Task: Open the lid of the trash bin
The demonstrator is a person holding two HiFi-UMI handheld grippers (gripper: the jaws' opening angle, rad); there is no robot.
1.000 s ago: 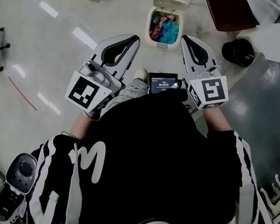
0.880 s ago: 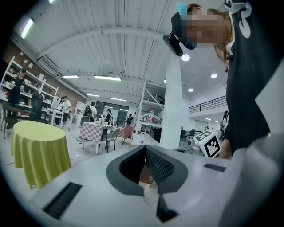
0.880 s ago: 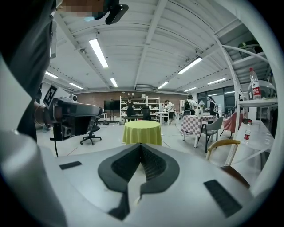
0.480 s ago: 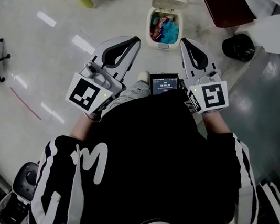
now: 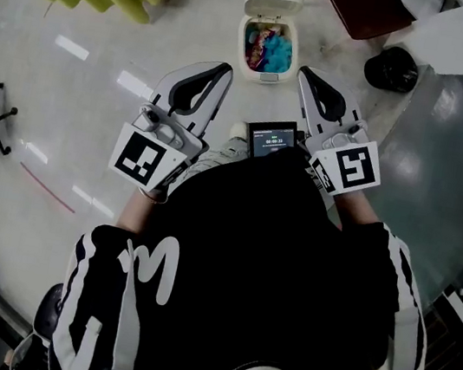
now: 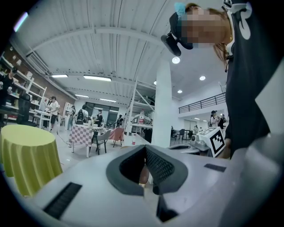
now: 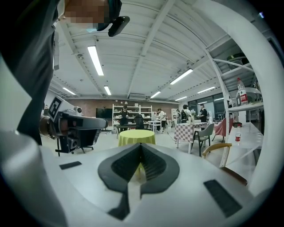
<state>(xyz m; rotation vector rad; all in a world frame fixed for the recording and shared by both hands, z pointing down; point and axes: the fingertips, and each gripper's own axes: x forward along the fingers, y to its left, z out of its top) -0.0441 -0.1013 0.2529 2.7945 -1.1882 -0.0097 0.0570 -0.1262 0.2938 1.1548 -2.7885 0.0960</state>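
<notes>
Both grippers: left gripper (image 5: 222, 71) and right gripper (image 5: 306, 75) have jaws pressed together, nothing between them.
Trash bin (image 5: 268, 76): on the floor (image 5: 94, 113) ahead, well apart from both. The lid (image 5: 271, 6) is tipped back, with colourful rubbish (image 5: 270, 47) showing.
Change: over the last second the bin only drifted slightly up the head view — grippers unmoved.
Meaning: opening looks already done — nothing left to grip.

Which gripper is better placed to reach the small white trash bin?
Marginally the right gripper: its shut tips sit nearer the white trash bin than the left gripper's. Its lid is already open.
</notes>
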